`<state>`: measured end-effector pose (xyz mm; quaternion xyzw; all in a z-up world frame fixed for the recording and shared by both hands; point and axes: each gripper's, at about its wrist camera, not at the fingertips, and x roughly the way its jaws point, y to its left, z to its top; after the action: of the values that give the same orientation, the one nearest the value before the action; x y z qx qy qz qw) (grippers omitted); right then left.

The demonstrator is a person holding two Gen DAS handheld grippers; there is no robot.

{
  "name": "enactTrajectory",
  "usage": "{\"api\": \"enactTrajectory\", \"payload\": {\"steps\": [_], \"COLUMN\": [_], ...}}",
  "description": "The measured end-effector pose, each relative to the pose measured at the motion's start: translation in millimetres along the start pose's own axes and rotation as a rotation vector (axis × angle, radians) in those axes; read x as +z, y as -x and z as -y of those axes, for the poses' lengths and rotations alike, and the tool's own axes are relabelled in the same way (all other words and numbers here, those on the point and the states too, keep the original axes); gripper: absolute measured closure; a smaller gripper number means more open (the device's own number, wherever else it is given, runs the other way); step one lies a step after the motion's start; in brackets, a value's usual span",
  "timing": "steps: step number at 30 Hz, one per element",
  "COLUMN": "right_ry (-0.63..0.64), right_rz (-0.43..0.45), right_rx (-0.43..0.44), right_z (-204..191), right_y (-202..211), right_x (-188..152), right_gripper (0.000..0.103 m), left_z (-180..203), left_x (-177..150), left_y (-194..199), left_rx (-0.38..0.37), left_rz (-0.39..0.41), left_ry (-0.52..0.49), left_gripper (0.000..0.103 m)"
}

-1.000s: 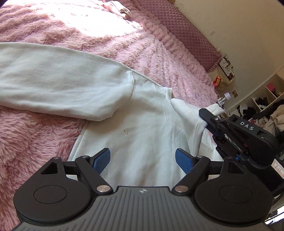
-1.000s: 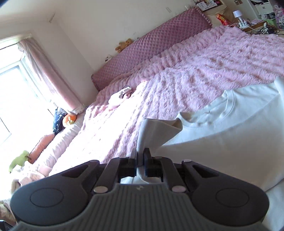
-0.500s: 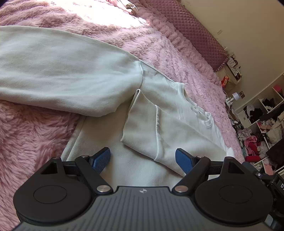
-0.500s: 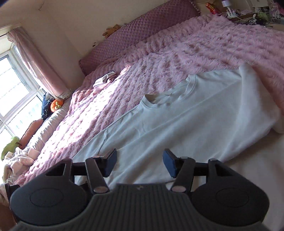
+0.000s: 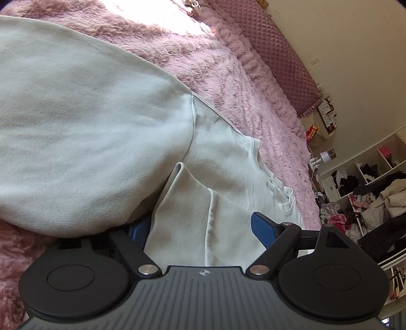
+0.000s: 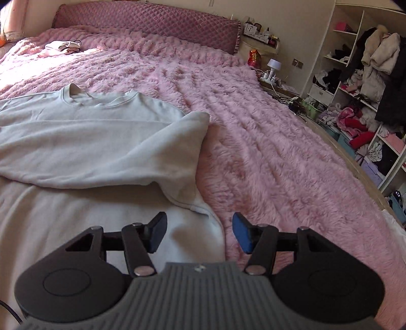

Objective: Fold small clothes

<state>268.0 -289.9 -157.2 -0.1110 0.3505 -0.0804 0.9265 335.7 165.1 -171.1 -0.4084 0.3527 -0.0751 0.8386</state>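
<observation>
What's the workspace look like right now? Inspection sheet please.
Surface: bed with pink fluffy blanket, quilted pink headboard at the far end.
Job's things: white sweatshirt spread on the blanket, right sleeve folded across the body; left sleeve still spread out to the side.
Clutter: small pale garment near the headboard.
Grippers: right gripper jaws open, nothing between the pads, above the sweatshirt's edge. Left gripper jaws open, low over the cuff of the folded sleeve.
Cables: tangle of cords beside the bed.
Surroundings: nightstand with white lamp and red snack bag; open shelves stuffed with clothes.
</observation>
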Motion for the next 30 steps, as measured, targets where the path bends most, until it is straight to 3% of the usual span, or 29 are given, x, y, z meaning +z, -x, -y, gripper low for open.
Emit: {"api": "enactTrajectory", "payload": {"steps": [2,3,4,5,6,7,12,14,15,16,20,26,29,30], "right_ry": [0.058,0.095,0.128,0.153,0.175,0.202,0.302,0.315,0.321,0.319,0.196,0.266,0.269,0.263], "right_rz": [0.017,0.020,0.020,0.023,0.032,0.048,0.131,0.163,0.174,0.170,0.108,0.057,0.056,0.056], "right_rx": [-0.059,-0.089,-0.115,-0.132,-0.141,-0.154,-0.152,-0.150,-0.158,-0.181,-0.185,-0.172,-0.180,-0.179], "right_z": [-9.8,-14.8,-19.2,-22.3,-24.6,-28.1,-43.9,-51.5,-53.7,-53.1,-34.1,-40.5,-40.7,-39.7], "right_y": [-1.3,-4.8,-7.5,-9.8,-11.4,-13.5,-22.8,-27.1,-28.7,-30.2,-33.5,-41.8,-40.8,-40.5], "right_x": [-2.7,-3.2,-3.5,-4.1,-5.1,-6.0,-4.3,2.9,5.8,8.2,13.6,0.6,-0.2,0.5], "right_gripper": [0.049,0.049,0.048,0.047,0.045,0.043,0.042,0.046,0.067,0.103,0.103,0.101,0.093,0.087], "left_z": [3.3,5.2,8.8,12.2,16.2,19.7,44.7,49.2,48.9,46.8,26.7,-3.1,-16.7,-17.9], "left_x": [2.4,2.2,2.1,1.1,-0.2,-0.9,-3.5,-3.7,-3.8,-4.1,-10.6,-23.1,-24.4,-22.5], "left_y": [-3.6,-4.4,-5.0,-4.4,-2.4,0.0,23.7,38.5,45.6,51.4,58.9,25.4,24.7,25.0], "left_rx": [-0.048,-0.074,-0.085,-0.080,-0.086,-0.102,-0.143,-0.159,-0.157,-0.153,-0.095,0.075,0.041,0.030], "left_rz": [-0.003,0.000,-0.001,-0.001,0.011,0.024,0.134,0.195,0.225,0.251,0.298,0.217,0.190,0.182], "left_ry": [-0.015,-0.022,-0.030,-0.039,-0.049,-0.056,-0.144,-0.153,-0.149,-0.137,-0.073,-0.063,-0.004,0.001], "left_gripper": [0.011,0.033,0.047,0.074,0.094,0.099,0.099,0.099,0.099,0.100,0.100,0.100,0.099,0.098]}}
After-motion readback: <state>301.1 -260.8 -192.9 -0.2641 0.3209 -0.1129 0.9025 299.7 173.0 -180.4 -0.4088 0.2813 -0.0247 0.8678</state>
